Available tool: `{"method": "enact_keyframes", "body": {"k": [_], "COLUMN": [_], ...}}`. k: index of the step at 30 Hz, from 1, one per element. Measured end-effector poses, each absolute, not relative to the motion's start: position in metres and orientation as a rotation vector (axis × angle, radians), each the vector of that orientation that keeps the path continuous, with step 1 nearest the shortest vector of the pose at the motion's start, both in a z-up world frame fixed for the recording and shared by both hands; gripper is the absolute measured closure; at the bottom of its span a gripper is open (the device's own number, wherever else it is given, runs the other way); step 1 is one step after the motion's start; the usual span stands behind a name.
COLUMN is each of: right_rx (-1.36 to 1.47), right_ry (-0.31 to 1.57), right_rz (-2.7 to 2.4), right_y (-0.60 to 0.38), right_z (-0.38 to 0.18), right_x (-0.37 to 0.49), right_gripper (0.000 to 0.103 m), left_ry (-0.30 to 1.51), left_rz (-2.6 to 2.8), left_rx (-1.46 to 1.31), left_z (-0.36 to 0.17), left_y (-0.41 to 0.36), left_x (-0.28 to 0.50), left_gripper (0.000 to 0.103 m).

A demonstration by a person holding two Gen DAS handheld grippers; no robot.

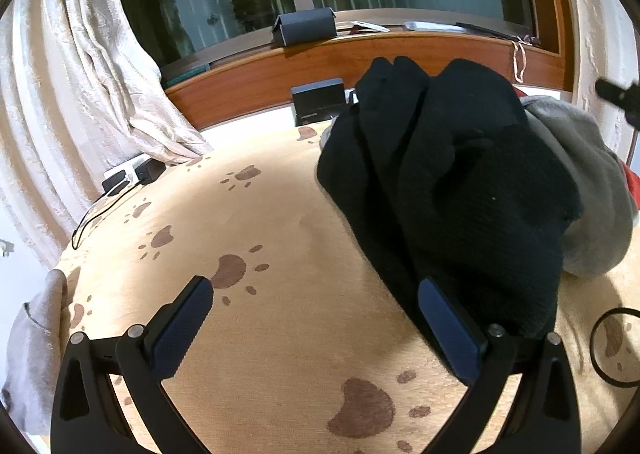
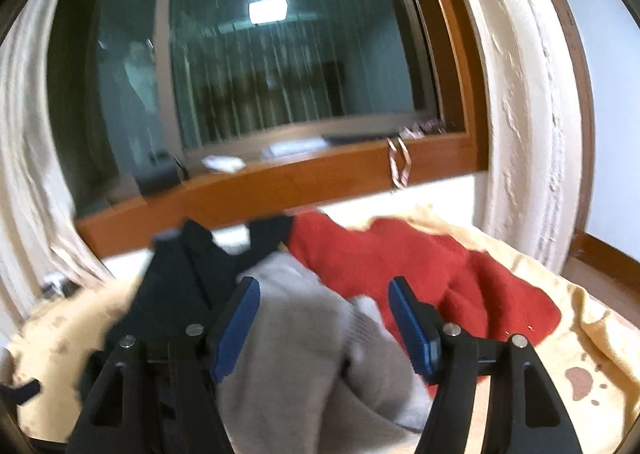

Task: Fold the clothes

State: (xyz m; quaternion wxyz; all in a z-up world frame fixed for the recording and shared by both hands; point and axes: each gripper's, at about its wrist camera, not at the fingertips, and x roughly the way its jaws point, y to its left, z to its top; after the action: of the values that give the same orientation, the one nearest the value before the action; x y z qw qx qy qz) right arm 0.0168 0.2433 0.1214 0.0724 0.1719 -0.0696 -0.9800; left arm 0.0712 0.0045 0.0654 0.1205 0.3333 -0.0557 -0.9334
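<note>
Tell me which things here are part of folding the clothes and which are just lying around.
Part of the job:
- black garment
- grey garment
- red garment
- paw-print blanket, the surface they lie on

Just lying about:
- dark case on the window sill
- small black box
- chargers with cable
- curtain

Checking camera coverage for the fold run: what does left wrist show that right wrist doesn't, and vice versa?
Left wrist only: the open left gripper with nothing between its pads, bare paw-print blanket under it, chargers and a cable at the blanket's edge, a dark box by the wall.

Right wrist only: the open right gripper over the pile, and the full spread of the red garment.

Both: black garment, grey garment, the wooden window sill, curtains. The right view is motion-blurred.
</note>
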Motion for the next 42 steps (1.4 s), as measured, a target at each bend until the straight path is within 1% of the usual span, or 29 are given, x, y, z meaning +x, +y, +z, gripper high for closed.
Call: {"method": "enact_keyframes", "body": {"k": [2, 4, 8, 11, 16, 19, 21, 28, 30, 31, 32, 33, 36, 38, 42], "right_rx": [0.475, 0.472, 0.468, 0.487, 0.531, 0.581, 0.619, 0.804, 0.854, 0.871, 0.881, 0.890, 0.899, 0.904, 0.918], "right_ry": [-0.228, -0.175, -0.048, -0.005, -0.023, -0.029, -0.037, -0.069, -0.055, -0.047, -0.041, -0.035, 0.008, 0.045, 0.078], "right_rz": [-2.884, -2.830, -2.770, -2.744, -2.758, -2.753, -2.717, -2.473, -2.449, -2.449, -2.450, -2.452, -2.473, -2.483, -2.498], "right_y": [0.237, 0.222, 0.189, 0.171, 0.166, 0.165, 0.163, 0.131, 0.118, 0.112, 0.108, 0.103, 0.090, 0.084, 0.078], "right_z": [0.128, 0.133, 0.138, 0.136, 0.123, 0.114, 0.112, 0.101, 0.092, 0.088, 0.085, 0.082, 0.074, 0.071, 0.068], "right_x": [0.021, 0.021, 0.021, 0.018, 0.014, 0.007, 0.002, -0.024, -0.031, -0.033, -0.033, -0.034, -0.033, -0.033, -0.034], "right_gripper": [0.033, 0.030, 0.030, 0.030, 0.030, 0.030, 0.030, 0.030, 0.030, 0.029, 0.025, 0.024, 0.023, 0.017, 0.013], "left_ry": [-0.162, -0.148, -0.140, -0.251, -0.432, -0.452, -0.389, 0.009, 0.160, 0.244, 0.328, 0.413, 0.587, 0.645, 0.756], "left_rz": [-2.722, -2.720, -2.703, -2.659, -2.620, -2.631, -2.669, -2.671, -2.667, -2.671, -2.673, -2.673, -2.658, -2.637, -2.618], "left_rx": [0.970, 0.971, 0.952, 0.884, 0.819, 0.832, 0.865, 0.938, 0.950, 0.960, 0.968, 0.976, 0.990, 0.995, 1.041], "left_z": [0.066, 0.067, 0.069, 0.071, 0.070, 0.070, 0.073, 0.085, 0.085, 0.084, 0.083, 0.082, 0.074, 0.068, 0.056], "left_y": [0.002, -0.002, -0.007, -0.002, 0.007, 0.006, -0.003, -0.068, -0.092, -0.104, -0.115, -0.126, -0.150, -0.159, -0.173], "left_x": [0.072, 0.073, 0.075, 0.078, 0.082, 0.083, 0.085, 0.114, 0.127, 0.133, 0.139, 0.145, 0.158, 0.163, 0.166], "left_gripper": [0.000, 0.000, 0.000, 0.000, 0.000, 0.000, 0.000, 0.000, 0.000, 0.000, 0.000, 0.000, 0.000, 0.000, 0.000]}}
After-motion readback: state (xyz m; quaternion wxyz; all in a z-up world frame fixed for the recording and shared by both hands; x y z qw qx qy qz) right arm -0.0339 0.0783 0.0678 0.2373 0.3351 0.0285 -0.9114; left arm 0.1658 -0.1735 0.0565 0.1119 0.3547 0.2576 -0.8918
